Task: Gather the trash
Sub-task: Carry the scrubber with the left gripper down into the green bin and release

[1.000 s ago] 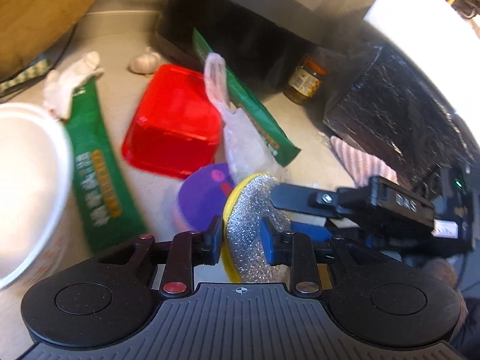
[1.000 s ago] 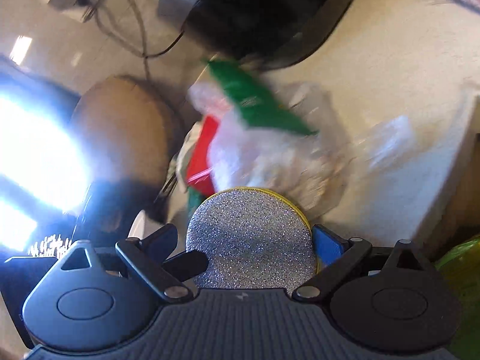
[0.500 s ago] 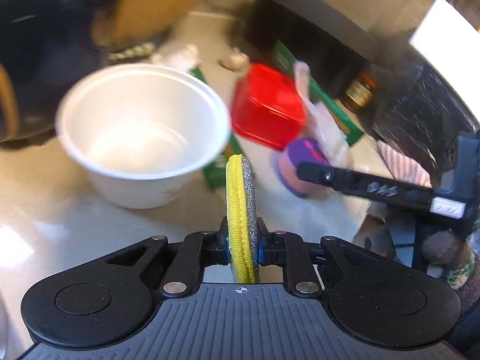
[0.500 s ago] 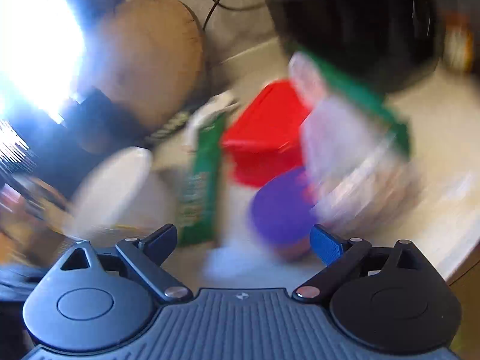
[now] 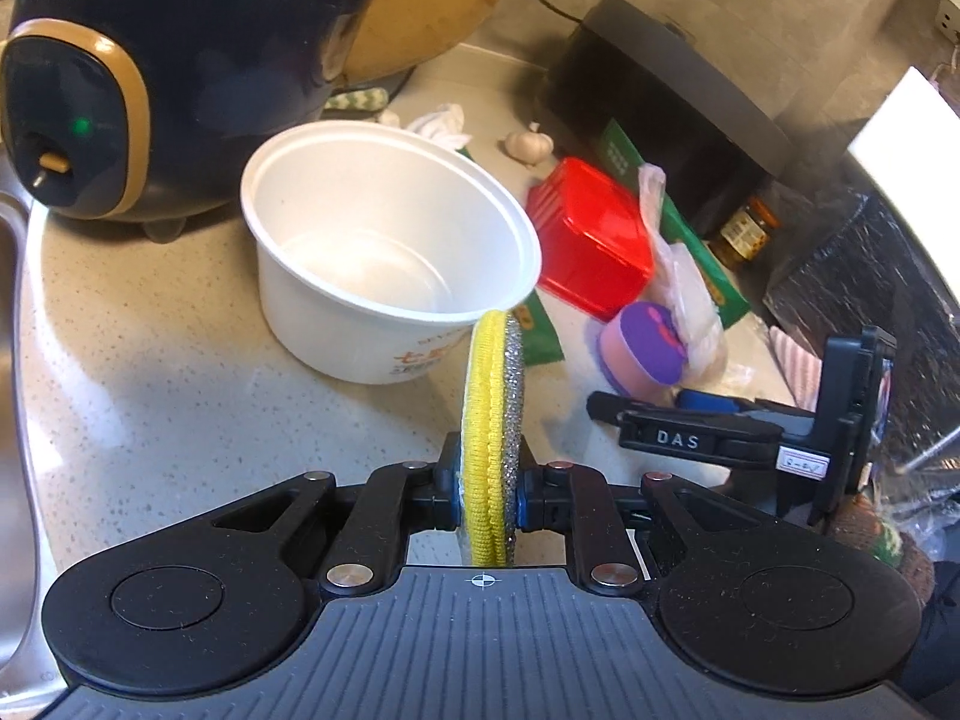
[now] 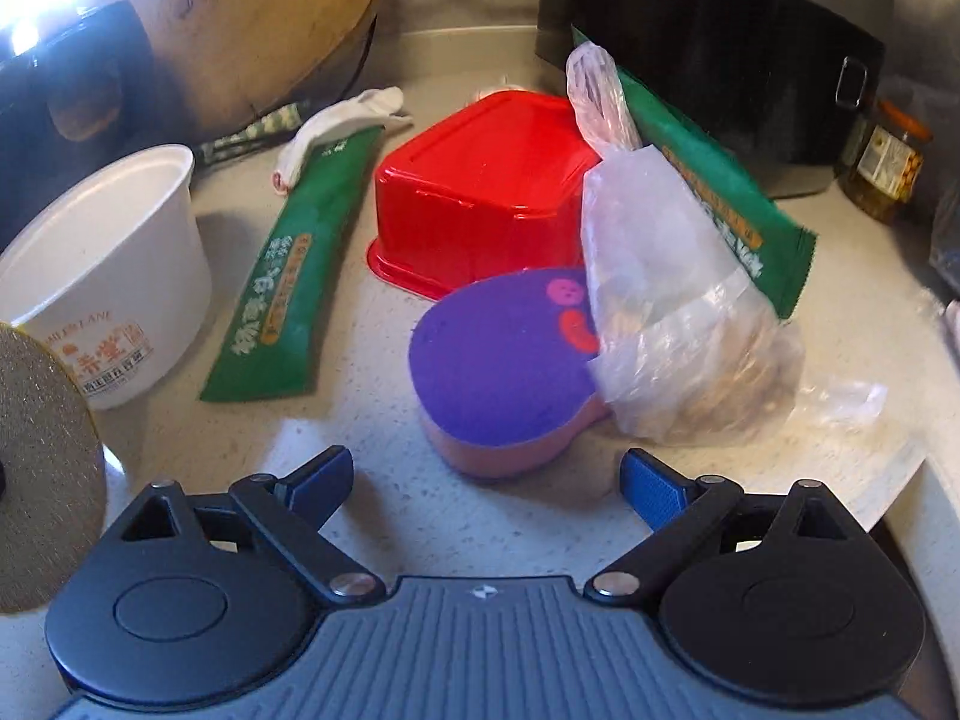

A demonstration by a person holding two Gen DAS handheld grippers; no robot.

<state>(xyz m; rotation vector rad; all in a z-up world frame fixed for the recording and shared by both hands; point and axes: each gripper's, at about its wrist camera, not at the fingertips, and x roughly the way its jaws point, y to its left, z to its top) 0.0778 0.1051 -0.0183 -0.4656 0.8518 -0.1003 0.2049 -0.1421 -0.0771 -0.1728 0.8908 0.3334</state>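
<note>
L gripper (image 5: 489,495) clamped on a round scrub pad (image 5: 493,420), yellow side to the left of the fingers, silver glitter side to the right; pad stood edge-on, upright between the fingers. Same pad showed as a glittery disc at far left edge of R wrist view (image 6: 42,480).

R gripper (image 6: 483,480) had its fingers wide apart, nothing between them, low over the speckled tabletop (image 6: 540,516). In L wrist view it sat to the right of L fingers (image 5: 678,420), near the purple sponge.

Trash ahead of R fingers: purple-topped, pink-sided sponge (image 6: 498,360) just beyond and between the fingertips, flat on tabletop. Clear plastic bag (image 6: 666,312), knotted, w/ something brownish inside, leaned on the sponge's right side, touching. Behind the sponge, red plastic container (image 6: 480,198) upside down. Green wrapper (image 6: 288,276) lay flat ahead-left of the fingers; second green wrapper (image 6: 720,192) propped behind the bag, against a black appliance (image 6: 720,30). White crumpled tissue (image 6: 342,120) at the far end of the left wrapper.

White disposable bowl (image 5: 384,240), upright, looked empty, stood ahead-left of L fingers; pad's top edge overlapped its rim in view, contact cannot tell. Beyond it a dark rice cooker (image 5: 150,72) w/ green light. Garlic bulb (image 5: 528,144) farther back. Small jar (image 6: 888,162) far right by the black appliance. Wooden round board (image 6: 240,18) leaned at back left.
</note>
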